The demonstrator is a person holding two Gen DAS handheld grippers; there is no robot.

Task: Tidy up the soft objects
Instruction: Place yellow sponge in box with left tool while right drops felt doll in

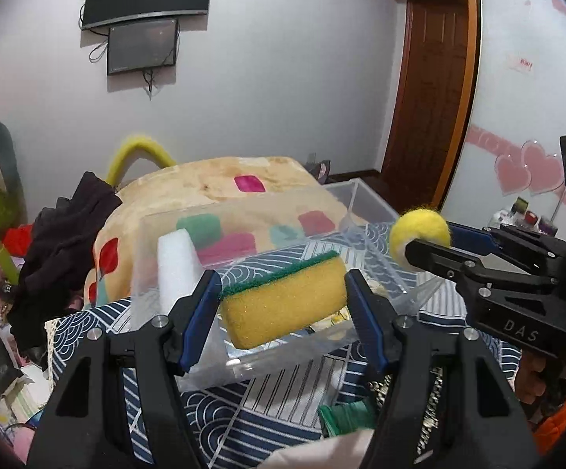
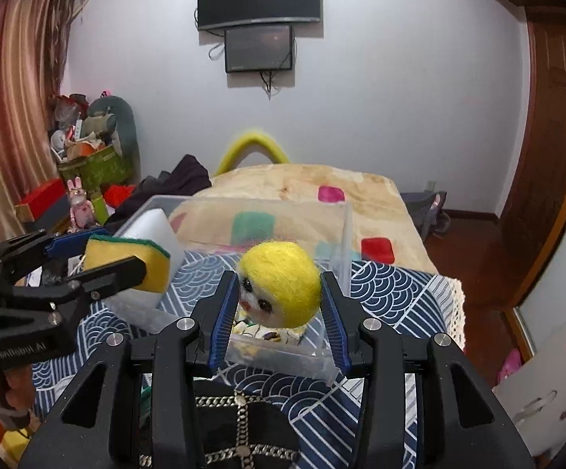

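Observation:
My left gripper [image 1: 283,297] is shut on a yellow sponge with a green scrub side [image 1: 283,301] and holds it above a clear plastic bin [image 1: 244,363]. A white foam block [image 1: 177,269] stands in that bin. My right gripper [image 2: 279,293] is shut on a yellow felt doll head with a small face [image 2: 279,285], held above another clear bin [image 2: 283,355]. The right gripper also shows in the left wrist view [image 1: 420,250], still gripping the doll head [image 1: 420,230]. The left gripper [image 2: 126,262] with the sponge [image 2: 126,262] shows in the right wrist view.
Both bins sit on a blue wave-patterned cloth [image 2: 392,285]. Behind them lies a bed with a beige blanket [image 2: 302,187]. Dark clothes [image 1: 60,242] and clutter pile at the left. A black chained bag [image 2: 240,430] lies near me. A wooden door [image 1: 427,78] is at the right.

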